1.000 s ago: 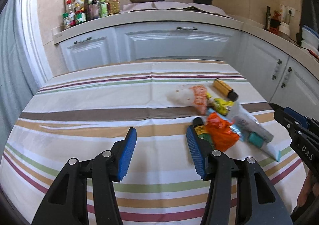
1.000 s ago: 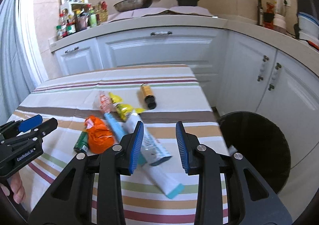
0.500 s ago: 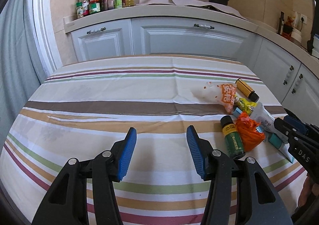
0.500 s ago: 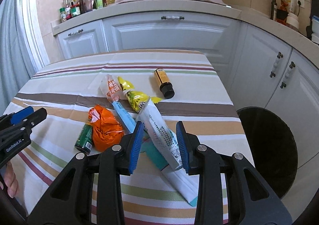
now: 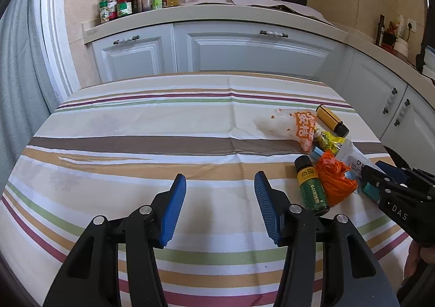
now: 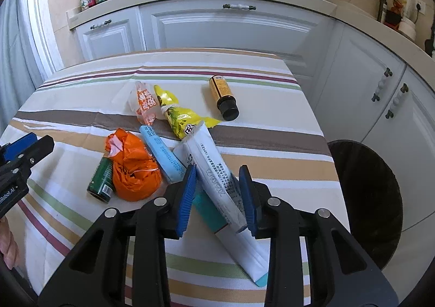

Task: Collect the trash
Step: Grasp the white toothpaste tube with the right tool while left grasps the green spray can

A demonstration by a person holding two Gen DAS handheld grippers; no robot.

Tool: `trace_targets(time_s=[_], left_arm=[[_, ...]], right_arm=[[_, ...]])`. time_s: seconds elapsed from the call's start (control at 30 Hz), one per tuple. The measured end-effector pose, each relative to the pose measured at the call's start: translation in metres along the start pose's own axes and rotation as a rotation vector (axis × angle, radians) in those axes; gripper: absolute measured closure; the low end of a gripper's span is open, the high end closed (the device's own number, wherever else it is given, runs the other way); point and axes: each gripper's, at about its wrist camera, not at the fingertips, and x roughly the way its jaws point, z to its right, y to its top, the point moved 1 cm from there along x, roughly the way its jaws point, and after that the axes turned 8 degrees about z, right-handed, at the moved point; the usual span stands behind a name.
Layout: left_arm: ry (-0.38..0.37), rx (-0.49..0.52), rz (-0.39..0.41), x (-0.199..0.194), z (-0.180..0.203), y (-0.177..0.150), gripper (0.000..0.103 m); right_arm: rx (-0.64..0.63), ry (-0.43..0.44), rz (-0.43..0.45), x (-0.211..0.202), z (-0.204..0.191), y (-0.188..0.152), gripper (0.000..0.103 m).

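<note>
Right claw: the right gripper [image 6: 217,192] is spread around the white tube [image 6: 217,171], and its jaws have just been narrowing. The right pad looks to be against the tube's edge, while the left pad stands a little off it. No firm pinch shows yet.

Left claw: the left gripper [image 5: 220,206] hangs spread over bare striped tablecloth [image 5: 136,143], nothing between its pads.

Tube's place: between the right claw's pads, its teal-edged crimped end reaching back under the claw toward the camera, its far end resting on the yellow wrapper [image 6: 182,119].

Long axis: slanted, running from low right near the claw up and away to the left, across the line of the fingers, not along it.

Neighbours: blue tube [image 6: 163,157] just left of the left pad; orange bag [image 6: 133,168] and green bottle [image 6: 100,179] further left; amber bottle [image 6: 223,97] well ahead.

Bin: black bin [image 6: 367,198] on the floor to the claw's right, off the table edge.

Risk: the tube is soft and slanted, so a lopsided pinch could let it swivel or slip out on the lift.

Risk: the left pad may catch the teal piece or blue tube beside it and drag them along.
</note>
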Motion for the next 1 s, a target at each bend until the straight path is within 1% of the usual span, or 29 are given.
trace_targets(time_s=[0.07, 0.17, 0.5, 0.77, 1.0], left_arm=[[-0.005, 0.002, -0.003, 0.000, 0.002, 0.000, 0.051], [-0.010, 0.008, -0.003, 0.001, 0.006, 0.000, 0.051], [-0.004, 0.006, -0.004, 0.002, 0.005, 0.001, 0.051], [-0.014, 0.010, -0.009, 0.003, 0.009, 0.000, 0.051], [-0.053, 0.041, -0.017, 0.002, 0.028, -0.003, 0.051]], right_arm=[[-0.012, -0.002, 0.002, -0.001, 0.000, -0.001, 0.076], [-0.021, 0.002, 0.001, -0.002, -0.001, -0.002, 0.078], [0.006, 0.006, 0.027, -0.006, 0.003, -0.001, 0.083], [0.050, -0.013, 0.083, -0.018, 0.013, 0.002, 0.085], [0.097, -0.052, 0.142, -0.031, 0.029, 0.004, 0.085]])
